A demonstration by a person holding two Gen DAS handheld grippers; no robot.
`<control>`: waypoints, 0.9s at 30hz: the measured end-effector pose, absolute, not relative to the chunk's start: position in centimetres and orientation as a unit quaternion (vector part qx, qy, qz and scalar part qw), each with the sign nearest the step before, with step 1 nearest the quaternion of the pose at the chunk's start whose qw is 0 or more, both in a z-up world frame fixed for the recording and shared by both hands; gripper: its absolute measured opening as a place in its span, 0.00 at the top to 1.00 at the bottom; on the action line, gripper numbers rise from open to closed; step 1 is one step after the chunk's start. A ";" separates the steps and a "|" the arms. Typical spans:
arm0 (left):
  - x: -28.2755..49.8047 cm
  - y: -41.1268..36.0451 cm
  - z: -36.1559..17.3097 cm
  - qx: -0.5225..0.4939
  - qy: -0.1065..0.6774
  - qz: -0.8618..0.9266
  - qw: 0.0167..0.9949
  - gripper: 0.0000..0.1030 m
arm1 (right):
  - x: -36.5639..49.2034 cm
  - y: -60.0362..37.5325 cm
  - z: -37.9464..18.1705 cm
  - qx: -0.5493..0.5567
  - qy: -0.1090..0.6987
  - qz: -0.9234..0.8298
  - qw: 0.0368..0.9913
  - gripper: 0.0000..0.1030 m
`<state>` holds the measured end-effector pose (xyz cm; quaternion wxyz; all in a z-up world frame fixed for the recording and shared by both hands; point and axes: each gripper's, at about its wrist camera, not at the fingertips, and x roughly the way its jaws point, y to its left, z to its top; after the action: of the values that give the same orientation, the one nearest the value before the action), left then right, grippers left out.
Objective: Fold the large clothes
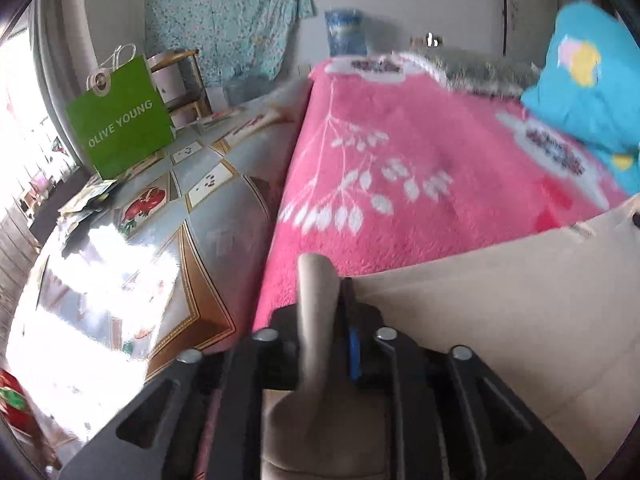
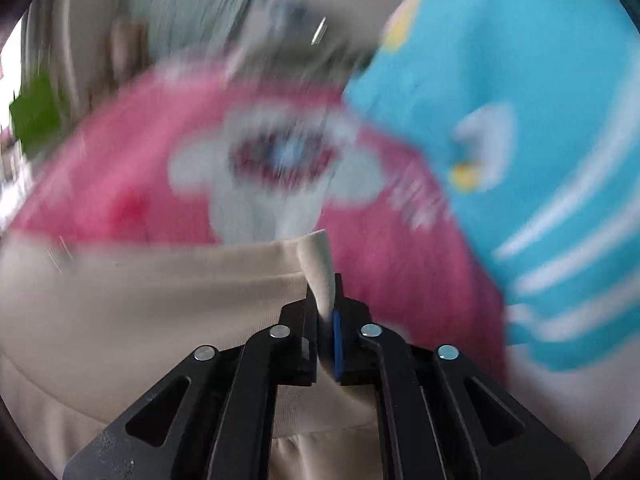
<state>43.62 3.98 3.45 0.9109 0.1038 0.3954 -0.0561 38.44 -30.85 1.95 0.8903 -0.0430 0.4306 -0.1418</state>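
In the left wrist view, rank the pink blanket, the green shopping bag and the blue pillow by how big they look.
1. pink blanket, by far the largest.
2. and 3. green shopping bag and blue pillow look alike; the pillow is cut off at the edge, so unranked.

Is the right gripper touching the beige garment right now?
Touching. The right wrist view shows the right gripper shut on a pinched fold of the beige garment, cloth sticking out between its jaws.

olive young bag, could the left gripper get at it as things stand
Probably not: the left gripper is shut on a fold of the beige garment, and the green Olive Young bag stands far off across the patterned floor.
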 end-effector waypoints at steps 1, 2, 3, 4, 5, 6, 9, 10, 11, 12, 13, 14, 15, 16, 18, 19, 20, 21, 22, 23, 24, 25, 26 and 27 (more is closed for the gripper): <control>43.8 4.3 4.0 0.106 0.405 -0.044 0.907 0.64 | 37.9 -30.7 2.5 -0.057 0.417 -0.159 0.893 0.87; 43.8 4.9 4.7 0.097 0.408 -0.030 0.907 0.46 | 37.5 -30.6 3.1 -0.074 0.405 -0.195 0.890 0.54; 43.5 5.7 5.6 0.080 0.405 -0.016 0.911 0.38 | 36.5 -30.7 4.2 -0.094 0.380 -0.245 0.887 0.39; 42.9 6.6 6.7 0.057 0.394 -0.004 0.917 0.33 | 35.4 -30.8 5.4 -0.093 0.353 -0.268 0.892 0.31; 41.7 7.5 8.3 0.029 0.372 -0.001 0.928 0.34 | 34.3 -30.8 6.4 -0.077 0.339 -0.266 0.899 0.31; 40.9 7.6 9.2 0.021 0.358 -0.015 0.933 0.34 | 33.2 -30.7 7.4 -0.053 0.332 -0.242 0.910 0.31; 40.0 6.3 9.7 -0.004 0.375 -0.148 0.915 0.34 | 31.0 -28.1 8.4 -0.034 0.318 -0.114 0.940 0.31; 40.2 6.0 8.6 -0.015 0.393 -0.171 0.903 0.34 | 31.6 -26.9 7.4 -0.066 0.348 -0.107 0.929 0.33; 40.7 6.3 7.4 -0.018 0.413 -0.154 0.897 0.33 | 32.4 -26.8 6.2 -0.077 0.392 -0.123 0.909 0.33; 41.5 7.3 6.0 -0.033 0.442 -0.120 0.888 0.34 | 33.0 -27.3 5.1 -0.059 0.435 -0.144 0.887 0.35; 42.6 10.0 3.8 -0.110 0.488 -0.075 0.863 0.33 | 32.5 -28.5 4.7 -0.008 0.455 -0.150 0.878 0.46; 42.8 12.4 2.4 -0.212 0.498 -0.088 0.836 0.31 | 30.9 -30.1 5.2 0.063 0.443 -0.135 0.884 0.47; 42.4 15.2 0.7 -0.335 0.497 -0.104 0.793 0.31 | 29.5 -30.5 5.8 0.077 0.431 -0.133 0.889 0.47; 41.8 16.6 0.0 -0.390 0.490 -0.106 0.772 0.33 | 27.3 -30.3 6.9 0.052 0.415 -0.145 0.897 0.47; 39.7 18.7 1.1 -0.400 0.461 -0.082 0.788 0.35 | 23.4 -28.5 8.4 -0.005 0.380 -0.149 0.913 0.43; 38.4 18.6 2.8 -0.346 0.443 -0.075 0.824 0.35 | 21.1 -27.4 8.8 -0.032 0.366 -0.129 0.921 0.39; 37.4 17.9 4.4 -0.285 0.430 -0.072 0.853 0.35 | 20.4 -26.7 8.7 -0.052 0.363 -0.111 0.924 0.33; 36.0 16.7 6.0 -0.212 0.414 -0.070 0.883 0.35 | 19.4 -25.5 8.4 -0.080 0.367 -0.089 0.923 0.32; 33.8 14.4 7.8 -0.094 0.384 -0.080 0.915 0.34 | 18.6 -24.2 7.8 -0.115 0.370 -0.068 0.919 0.30; 31.9 11.9 8.6 -0.001 0.362 -0.107 0.926 0.31 | 17.7 -22.7 7.0 -0.154 0.364 -0.049 0.917 0.27; 30.0 9.6 8.8 0.084 0.346 -0.142 0.923 0.29 | 17.6 -21.9 6.4 -0.184 0.358 -0.040 0.915 0.24; 28.2 7.3 8.4 0.160 0.334 -0.174 0.913 0.26 | 17.4 -20.8 5.4 -0.230 0.348 -0.035 0.908 0.18; 26.6 5.1 7.7 0.223 0.323 -0.190 0.900 0.25 | 17.2 -19.2 4.0 -0.296 0.324 -0.057 0.897 0.16; 25.3 2.9 6.9 0.275 0.317 -0.208 0.884 0.25 | 17.2 -18.4 3.4 -0.325 0.312 -0.071 0.890 0.16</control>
<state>25.35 2.92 6.88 0.8836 0.2753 0.3166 -0.2080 17.17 -18.43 3.40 0.8900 -0.3245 0.3122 -0.0715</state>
